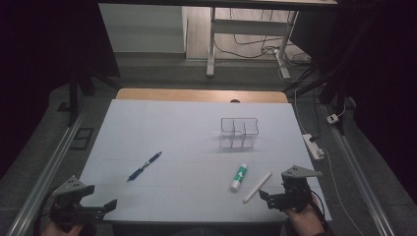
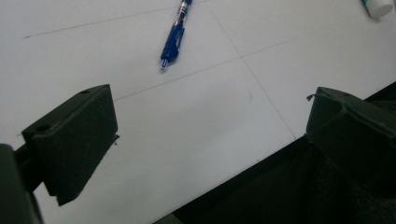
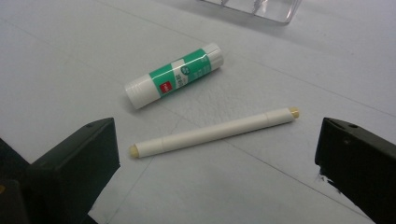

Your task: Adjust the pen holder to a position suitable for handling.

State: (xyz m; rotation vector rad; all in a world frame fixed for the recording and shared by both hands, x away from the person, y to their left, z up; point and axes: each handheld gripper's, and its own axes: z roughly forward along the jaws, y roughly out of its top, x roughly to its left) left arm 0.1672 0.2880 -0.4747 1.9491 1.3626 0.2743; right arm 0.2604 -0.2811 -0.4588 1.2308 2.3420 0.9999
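A blue pen (image 1: 144,166) (image 2: 174,37) lies on the white table sheet (image 1: 187,132), left of centre. A green and white glue stick (image 1: 239,177) (image 3: 174,75) lies right of centre, with a white marker (image 1: 257,187) (image 3: 214,132) beside it. A clear plastic organiser (image 1: 238,132) (image 3: 252,9) with compartments stands further back. My left gripper (image 1: 101,204) (image 2: 210,135) hovers open at the near left corner, the pen ahead of it. My right gripper (image 1: 268,196) (image 3: 217,158) is open near the front right, its jaws wide apart just short of the marker.
The sheet's near edge (image 2: 243,172) runs just under the left gripper. Metal rails (image 1: 49,167) flank the table. A power strip (image 1: 313,145) and cables lie on the floor to the right, and desk legs (image 1: 211,44) stand beyond the far edge.
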